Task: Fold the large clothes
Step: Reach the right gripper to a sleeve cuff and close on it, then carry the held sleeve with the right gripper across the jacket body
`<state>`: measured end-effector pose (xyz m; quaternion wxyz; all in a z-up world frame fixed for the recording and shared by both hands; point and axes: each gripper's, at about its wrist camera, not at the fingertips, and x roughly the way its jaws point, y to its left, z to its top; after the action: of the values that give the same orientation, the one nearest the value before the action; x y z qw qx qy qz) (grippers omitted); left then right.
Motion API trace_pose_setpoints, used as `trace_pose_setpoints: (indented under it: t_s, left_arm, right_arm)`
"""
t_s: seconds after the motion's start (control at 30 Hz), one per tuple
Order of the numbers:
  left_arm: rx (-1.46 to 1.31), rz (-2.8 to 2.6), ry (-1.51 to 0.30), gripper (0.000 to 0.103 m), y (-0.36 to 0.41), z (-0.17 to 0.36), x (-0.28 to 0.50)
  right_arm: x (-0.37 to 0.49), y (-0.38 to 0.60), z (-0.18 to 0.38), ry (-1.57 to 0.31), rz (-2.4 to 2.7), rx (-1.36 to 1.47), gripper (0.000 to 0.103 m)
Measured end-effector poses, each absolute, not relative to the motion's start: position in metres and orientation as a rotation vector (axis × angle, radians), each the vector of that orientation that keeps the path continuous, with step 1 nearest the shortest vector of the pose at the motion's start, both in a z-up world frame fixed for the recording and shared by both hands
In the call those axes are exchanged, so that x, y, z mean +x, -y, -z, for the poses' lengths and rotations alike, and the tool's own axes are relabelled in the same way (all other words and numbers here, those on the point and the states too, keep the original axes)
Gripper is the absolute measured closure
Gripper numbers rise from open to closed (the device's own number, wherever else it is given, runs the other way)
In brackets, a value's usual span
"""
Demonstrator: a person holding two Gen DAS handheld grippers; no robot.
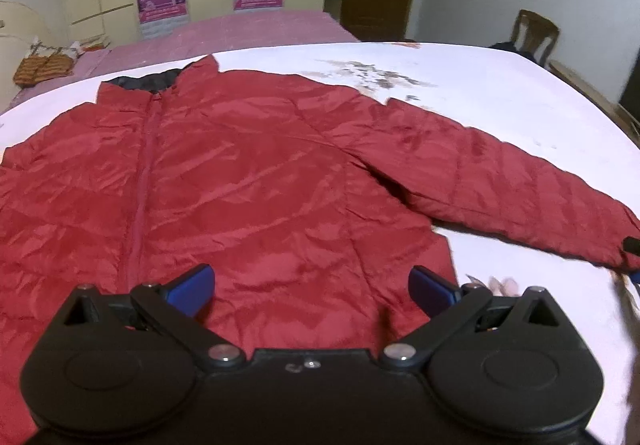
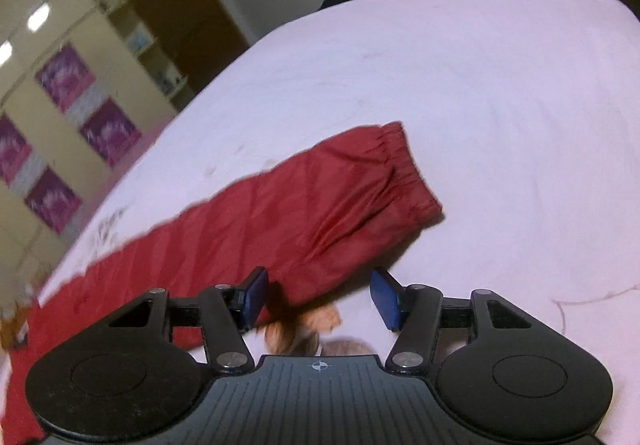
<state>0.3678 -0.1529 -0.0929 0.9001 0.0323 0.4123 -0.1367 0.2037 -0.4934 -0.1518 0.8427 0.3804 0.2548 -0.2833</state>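
A big white bed [image 1: 500, 93] fills the room, and a red puffy jacket [image 1: 240, 173] lies flat on it, front up and zipped, with nothing folded yet, so I think all the folding is still to do. One long sleeve [image 2: 312, 205] sticks out to the side with its cuff [image 2: 412, 169] flat on the sheet. The left gripper [image 1: 310, 287] hangs over the jacket's bottom edge with its jaws wide apart and holding nothing, and the right gripper [image 2: 320, 295] is by the sleeve, jaws partly apart with the sleeve's edge between them, not pinched.

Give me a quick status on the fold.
Left hand-held gripper open above red quilted jacket. Right hand-held gripper open beside its sleeve. Jacket flat on white sheet, unfolded. Nothing blocking.
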Motion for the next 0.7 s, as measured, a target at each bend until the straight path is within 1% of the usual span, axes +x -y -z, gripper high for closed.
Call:
trace_pose_setpoints:
  t_s: [0.1, 0.13, 0.17, 0.2, 0.23, 0.3, 0.4, 0.57, 0.7]
  left_arm:
    - [0.041, 0.249, -0.868, 0.0, 0.145, 0.091, 0.378]
    - [0.029, 0.236, -0.872, 0.0, 0.14, 0.089, 0.382]
    - [0.022, 0.219, -0.873, 0.0, 0.135, 0.088, 0.385]
    - [0.016, 0.202, -0.874, 0.0, 0.129, 0.086, 0.387]
    - [0.007, 0.185, -0.876, 0.0, 0.122, 0.085, 0.388]
    - [-0.01, 0.144, -0.875, 0.0, 0.103, 0.08, 0.39]
    - [-0.019, 0.082, -0.877, 0.0, 0.069, 0.077, 0.391]
    - [-0.062, 0.021, -0.867, 0.0, 0.008, 0.074, 0.392]
    - [-0.092, 0.047, -0.856, 0.006, -0.028, 0.075, 0.396]
  right_arm:
    - [0.209, 0.498, 0.151, -0.525, 0.611, 0.779, 0.047]
    - [0.213, 0.498, 0.149, -0.528, 0.621, 0.751, 0.054]
    - [0.217, 0.497, 0.147, -0.535, 0.627, 0.728, 0.083]
    - [0.22, 0.496, 0.146, -0.537, 0.625, 0.719, 0.091]
    - [0.222, 0.494, 0.142, -0.525, 0.628, 0.705, 0.094]
    - [0.231, 0.486, 0.129, -0.503, 0.623, 0.621, 0.097]
    - [0.251, 0.463, 0.105, -0.464, 0.55, 0.521, 0.097]
    - [0.292, 0.391, 0.068, -0.424, 0.343, 0.369, 0.097]
    - [0.326, 0.313, 0.053, -0.457, 0.149, 0.252, 0.097]
